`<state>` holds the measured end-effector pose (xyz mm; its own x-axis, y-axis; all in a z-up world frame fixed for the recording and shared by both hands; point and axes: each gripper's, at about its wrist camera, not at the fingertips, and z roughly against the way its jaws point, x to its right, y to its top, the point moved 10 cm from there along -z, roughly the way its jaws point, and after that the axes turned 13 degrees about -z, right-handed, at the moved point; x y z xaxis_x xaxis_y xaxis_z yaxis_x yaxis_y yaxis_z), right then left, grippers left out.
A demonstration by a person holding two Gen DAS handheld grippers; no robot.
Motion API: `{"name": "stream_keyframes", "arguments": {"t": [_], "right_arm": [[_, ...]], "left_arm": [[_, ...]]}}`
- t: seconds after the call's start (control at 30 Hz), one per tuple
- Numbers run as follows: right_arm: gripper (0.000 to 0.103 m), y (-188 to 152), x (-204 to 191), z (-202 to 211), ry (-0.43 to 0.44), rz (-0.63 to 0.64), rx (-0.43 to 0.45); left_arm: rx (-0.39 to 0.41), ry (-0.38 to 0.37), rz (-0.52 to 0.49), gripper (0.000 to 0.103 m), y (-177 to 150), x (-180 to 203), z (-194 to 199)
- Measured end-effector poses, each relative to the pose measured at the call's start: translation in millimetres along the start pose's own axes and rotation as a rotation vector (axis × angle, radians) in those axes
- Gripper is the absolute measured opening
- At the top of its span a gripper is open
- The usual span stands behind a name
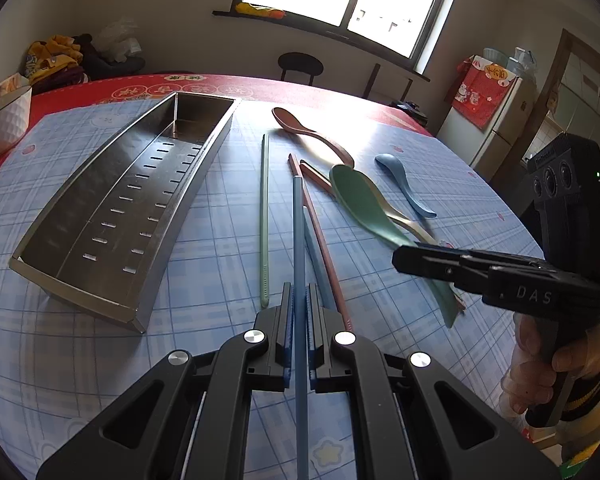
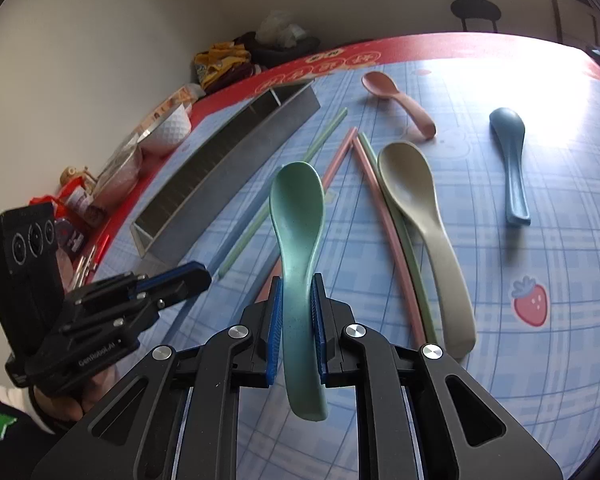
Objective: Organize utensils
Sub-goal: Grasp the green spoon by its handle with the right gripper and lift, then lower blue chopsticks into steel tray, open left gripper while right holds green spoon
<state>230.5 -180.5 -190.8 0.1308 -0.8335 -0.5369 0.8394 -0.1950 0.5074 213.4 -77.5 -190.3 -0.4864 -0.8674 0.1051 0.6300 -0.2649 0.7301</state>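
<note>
The left gripper (image 1: 299, 304) is clamping tight on a blue chopstick (image 1: 298, 216) and the right gripper (image 2: 297, 300) is pinching the green spoon (image 2: 299, 216) by its handle, both just right of the empty steel tray (image 1: 80, 184), probably ready to load it.

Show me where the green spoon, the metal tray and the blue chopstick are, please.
green spoon (image 2: 298, 200): right wrist view, on its bowl.
metal tray (image 1: 112, 216): left wrist view, on its slotted bottom.
blue chopstick (image 1: 298, 232): left wrist view, on its shaft ahead of the fingers.
</note>
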Motion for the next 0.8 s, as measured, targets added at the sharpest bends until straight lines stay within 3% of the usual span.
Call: {"name": "stream_keyframes", "arguments": {"t": [0.13,0.47,0.67,0.8], "right_arm": [[0.014,18,5,2,-0.040,-0.007,0.090],[0.014,29,1,-9,-0.037,0.006,0.137],[0.014,26,0,-7,-0.002,0.003,0.139],[0.014,26,4,-7,0.023,-0.019,0.134]], "left_arm": [[0.004,-0.015,0.051,0.006,-1,-9,1],[-0.032,-0.016,0.038,0.006,6,-5,7],[-0.009,-0.023,0.060,0.006,35,-25,25],[0.005,0.033,0.024,0.006,69,-49,31]]}}
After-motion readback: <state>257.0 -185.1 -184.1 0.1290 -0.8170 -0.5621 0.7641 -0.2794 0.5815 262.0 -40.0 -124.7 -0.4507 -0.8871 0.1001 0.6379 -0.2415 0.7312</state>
